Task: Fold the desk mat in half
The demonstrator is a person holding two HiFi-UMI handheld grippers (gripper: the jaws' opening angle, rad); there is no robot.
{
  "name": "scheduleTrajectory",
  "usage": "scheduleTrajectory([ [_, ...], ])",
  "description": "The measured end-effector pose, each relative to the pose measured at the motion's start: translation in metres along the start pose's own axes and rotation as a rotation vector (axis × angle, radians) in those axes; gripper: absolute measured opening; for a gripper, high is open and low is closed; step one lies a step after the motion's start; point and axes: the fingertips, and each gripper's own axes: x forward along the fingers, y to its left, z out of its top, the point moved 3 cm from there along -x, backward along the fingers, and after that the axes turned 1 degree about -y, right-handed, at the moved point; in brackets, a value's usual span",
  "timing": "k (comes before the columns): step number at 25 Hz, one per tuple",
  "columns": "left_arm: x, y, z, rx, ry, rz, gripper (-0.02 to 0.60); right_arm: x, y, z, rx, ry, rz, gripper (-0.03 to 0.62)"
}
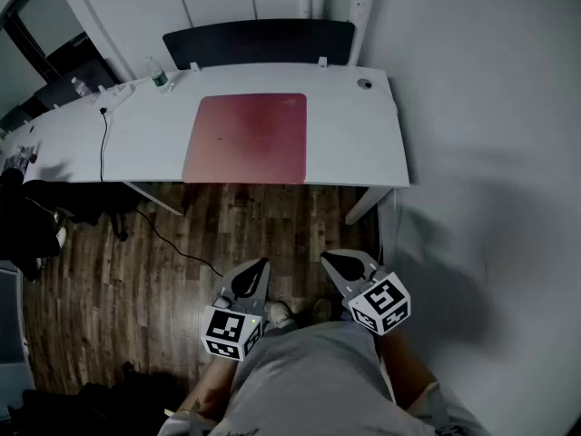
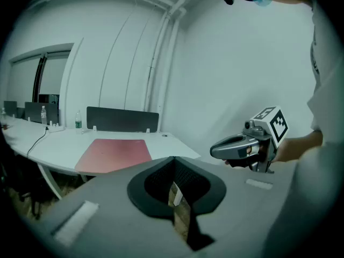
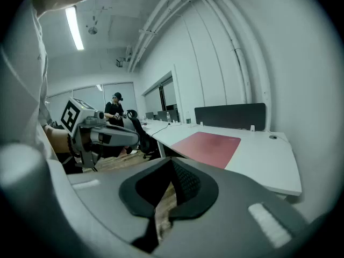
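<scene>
A reddish desk mat [image 1: 247, 138] lies flat and unfolded in the middle of the white desk [image 1: 359, 143]. Both grippers hang close to my body above the wooden floor, well short of the desk's front edge. The left gripper [image 1: 257, 271] has its jaws together with nothing between them. Beside it, the right gripper [image 1: 334, 263] is likewise shut and empty. In the left gripper view the mat [image 2: 115, 153] lies ahead past the closed jaws [image 2: 173, 168], and the right gripper [image 2: 217, 150] shows at the right. The right gripper view has the mat [image 3: 207, 145] beyond its own jaws [image 3: 172, 168].
A dark divider panel [image 1: 259, 42] runs along the desk's back edge. A water bottle [image 1: 157, 73] and a black cable [image 1: 103, 143] are on the desk's left part, a round grommet [image 1: 364, 84] at its back right. A white wall closes off the right side. Another person [image 3: 115, 112] stands far off.
</scene>
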Motion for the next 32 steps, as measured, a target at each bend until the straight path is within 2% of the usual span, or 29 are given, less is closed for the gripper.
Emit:
scheduleTrajectory([
  [10, -0.012, 0.012, -0.005, 0.021, -0.002, -0.067, 0.019, 0.014, 0.020, 0.006, 0.005, -0.021, -0.061, 0.006],
  [16, -0.017, 0.018, -0.012, 0.013, 0.004, -0.100, 0.018, 0.016, 0.024, 0.004, 0.014, -0.023, -0.143, 0.008],
  [20, -0.013, 0.019, -0.020, 0.003, 0.026, -0.110, 0.018, 0.020, 0.022, 0.002, 0.036, -0.024, -0.143, 0.008],
  [27, 0.011, 0.037, -0.015, 0.002, 0.035, -0.076, 0.018, 0.042, -0.009, 0.009, 0.038, -0.032, -0.113, 0.008],
  [32, 0.045, 0.055, -0.004, 0.000, 0.045, -0.033, 0.018, 0.061, -0.048, 0.022, 0.022, -0.039, -0.083, 0.008],
])
